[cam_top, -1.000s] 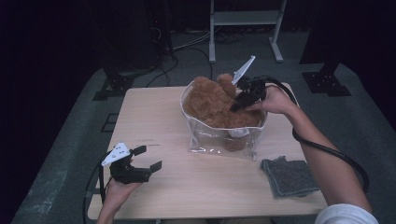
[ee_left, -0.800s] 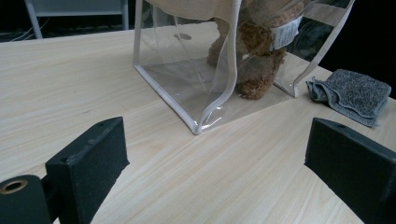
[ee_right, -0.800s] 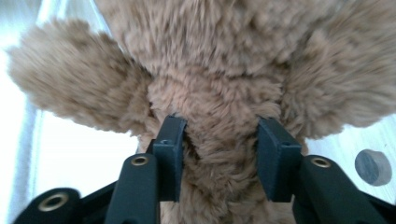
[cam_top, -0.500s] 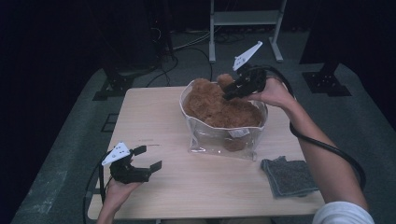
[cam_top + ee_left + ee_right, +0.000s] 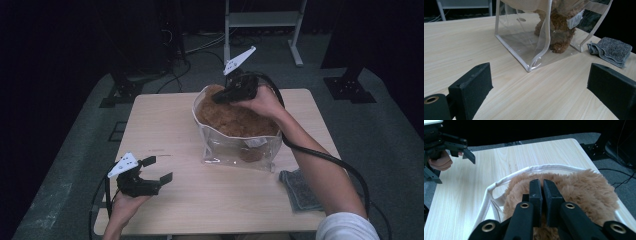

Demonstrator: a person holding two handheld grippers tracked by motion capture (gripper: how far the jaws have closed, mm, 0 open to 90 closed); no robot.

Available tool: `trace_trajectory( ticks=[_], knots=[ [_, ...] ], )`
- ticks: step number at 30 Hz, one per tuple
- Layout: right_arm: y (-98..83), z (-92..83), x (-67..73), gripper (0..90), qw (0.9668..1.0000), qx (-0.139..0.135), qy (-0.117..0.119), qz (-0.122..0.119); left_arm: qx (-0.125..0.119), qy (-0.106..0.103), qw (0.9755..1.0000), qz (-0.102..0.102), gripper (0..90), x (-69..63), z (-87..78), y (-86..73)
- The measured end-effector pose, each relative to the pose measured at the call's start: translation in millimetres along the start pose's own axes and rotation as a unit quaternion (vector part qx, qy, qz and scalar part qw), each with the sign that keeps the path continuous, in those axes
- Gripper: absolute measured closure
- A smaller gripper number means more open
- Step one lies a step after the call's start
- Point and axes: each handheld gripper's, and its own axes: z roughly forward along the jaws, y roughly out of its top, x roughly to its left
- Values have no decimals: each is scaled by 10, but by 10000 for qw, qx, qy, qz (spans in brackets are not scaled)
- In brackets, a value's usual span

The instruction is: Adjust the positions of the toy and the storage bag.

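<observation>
A: We see brown plush toy (image 5: 235, 120) filling clear bag (image 5: 225, 150), mid-table, far side. Right gripper (image 5: 222, 97) jaws just closed, pressed together over fur; nothing visibly pinched

B: Left gripper (image 5: 156, 170) jaws spread, near front-left edge. Pale wood table (image 5: 165, 130), dark room, grey cloth (image 5: 300, 187) front-right; bare wood betw. bag & left gripper

Dim, soft high view with a black surround, while both gripper views show the pale table (image 5: 461, 47) evenly lit.

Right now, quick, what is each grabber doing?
Left gripper: open, holding nothing.
Right gripper: just closed, above the brown plush toy; whether it pinches fur cannot be told.
</observation>
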Motion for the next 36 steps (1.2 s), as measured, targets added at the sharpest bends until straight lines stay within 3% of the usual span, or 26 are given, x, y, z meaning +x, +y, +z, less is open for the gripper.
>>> trace_trajectory(
  ticks=[6, 11, 20, 23, 28, 36],
  knots=[
    [-138, 74, -52, 890, 9996, -68, 38, 254, 12, 0, 10000, 3, 45, 2, -1, 3],
    [-247, 217, -42, 896, 9985, 454, -43, 290, 20, -9, 10000, 3, 45, -5, 3, 3],
    [-291, 322, -16, 896, 9952, 913, -85, 341, 0, 1, 10000, 23, 45, -19, -18, 11],
    [-275, 273, -15, 858, 9972, 639, -31, 396, -19, 20, 10000, 16, 45, -12, -31, 13],
    [-213, -42, 5, 756, 9987, 49, -16, 514, -64, 40, 10000, 52, 45, -16, -22, 33],
    [-374, -535, 95, 591, 9974, -340, -70, 632, -92, 102, 9999, 101, 39, -25, -42, 37]
  ],
)
